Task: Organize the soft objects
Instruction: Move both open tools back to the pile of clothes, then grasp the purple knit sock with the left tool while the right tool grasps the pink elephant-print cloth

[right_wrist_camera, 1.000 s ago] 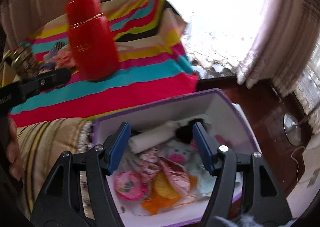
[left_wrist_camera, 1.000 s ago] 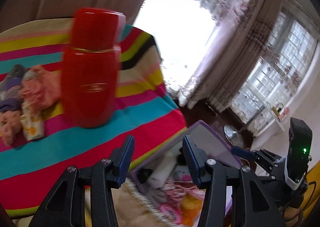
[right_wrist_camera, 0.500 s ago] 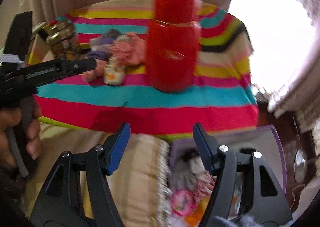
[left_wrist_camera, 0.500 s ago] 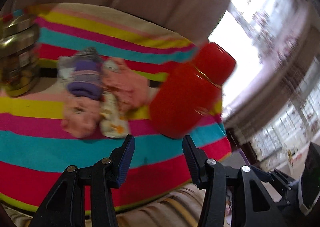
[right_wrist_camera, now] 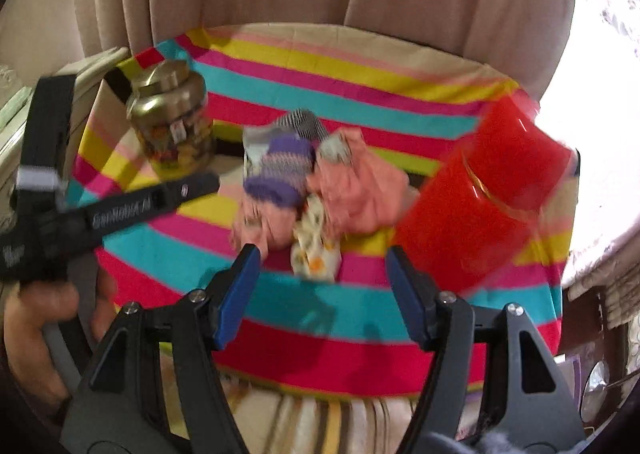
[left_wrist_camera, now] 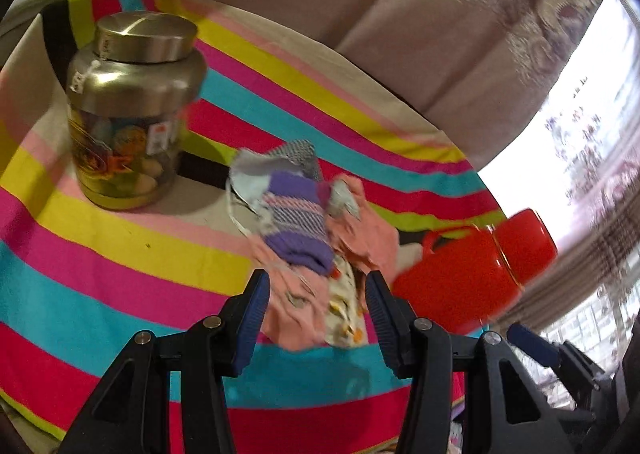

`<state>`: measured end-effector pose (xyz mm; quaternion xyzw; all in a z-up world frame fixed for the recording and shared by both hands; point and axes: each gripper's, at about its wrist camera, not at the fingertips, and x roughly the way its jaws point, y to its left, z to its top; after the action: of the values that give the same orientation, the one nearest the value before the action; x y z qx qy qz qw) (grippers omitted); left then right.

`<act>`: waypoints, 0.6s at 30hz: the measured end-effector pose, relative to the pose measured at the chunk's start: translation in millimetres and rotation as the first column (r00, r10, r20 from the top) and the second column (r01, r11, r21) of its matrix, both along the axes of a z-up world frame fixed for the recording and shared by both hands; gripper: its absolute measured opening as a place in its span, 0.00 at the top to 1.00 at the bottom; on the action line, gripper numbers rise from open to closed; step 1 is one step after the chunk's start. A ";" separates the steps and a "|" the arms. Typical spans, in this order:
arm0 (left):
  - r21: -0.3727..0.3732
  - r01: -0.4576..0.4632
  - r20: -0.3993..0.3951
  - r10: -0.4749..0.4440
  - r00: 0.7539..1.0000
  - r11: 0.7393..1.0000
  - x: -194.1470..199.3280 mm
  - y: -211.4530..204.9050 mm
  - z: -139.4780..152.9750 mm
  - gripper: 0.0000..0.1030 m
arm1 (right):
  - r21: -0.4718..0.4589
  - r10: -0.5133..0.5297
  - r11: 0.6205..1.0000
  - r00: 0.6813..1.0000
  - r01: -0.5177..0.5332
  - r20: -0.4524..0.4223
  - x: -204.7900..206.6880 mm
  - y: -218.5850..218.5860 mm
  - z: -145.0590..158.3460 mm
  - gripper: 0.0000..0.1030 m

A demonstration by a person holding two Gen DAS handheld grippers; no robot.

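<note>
A pile of small soft clothes lies on the striped tablecloth (left_wrist_camera: 100, 254): a purple striped sock (left_wrist_camera: 298, 225) on top, pink pieces (left_wrist_camera: 296, 306), a white piece with orange print (left_wrist_camera: 344, 310). My left gripper (left_wrist_camera: 316, 314) is open and empty, just in front of the pile. In the right wrist view the same pile (right_wrist_camera: 312, 189) lies ahead of my right gripper (right_wrist_camera: 322, 286), which is open and empty above the cloth (right_wrist_camera: 320, 314). The left gripper's arm (right_wrist_camera: 120, 209) shows at the left.
A red flask (left_wrist_camera: 476, 274) stands right of the pile, also in the right wrist view (right_wrist_camera: 480, 205). A gold-lidded jar (left_wrist_camera: 128, 109) stands left of the pile (right_wrist_camera: 172, 121). Curtains hang behind the table. A purple box edge (right_wrist_camera: 576, 366) shows low right.
Both grippers have swung left from the purple box toward the table. The clothes pile is now centred before each. Both stayed open.
</note>
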<state>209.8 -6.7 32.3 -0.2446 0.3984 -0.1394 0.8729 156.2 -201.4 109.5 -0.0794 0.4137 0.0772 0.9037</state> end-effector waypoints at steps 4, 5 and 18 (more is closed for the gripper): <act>-0.013 -0.015 -0.013 0.015 1.000 1.000 16.1 9.8 0.5 0.51 | 0.019 -0.023 1.000 1.000 0.023 0.001 37.4 16.4 3.0 0.29; -0.018 -0.016 -0.019 0.016 1.000 1.000 20.4 11.3 0.4 0.51 | 0.021 -0.031 0.999 1.000 0.031 -0.001 44.5 20.0 2.7 0.29; -0.014 -0.095 -0.143 0.092 0.985 0.995 96.7 8.9 -25.5 0.51 | 0.031 -0.162 0.986 0.981 0.166 -0.105 153.3 19.3 -37.5 0.27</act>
<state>306.5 2.2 6.8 -0.2812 0.4460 -0.0845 0.8455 309.5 -182.1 72.0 -0.0229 0.4630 0.0146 0.8859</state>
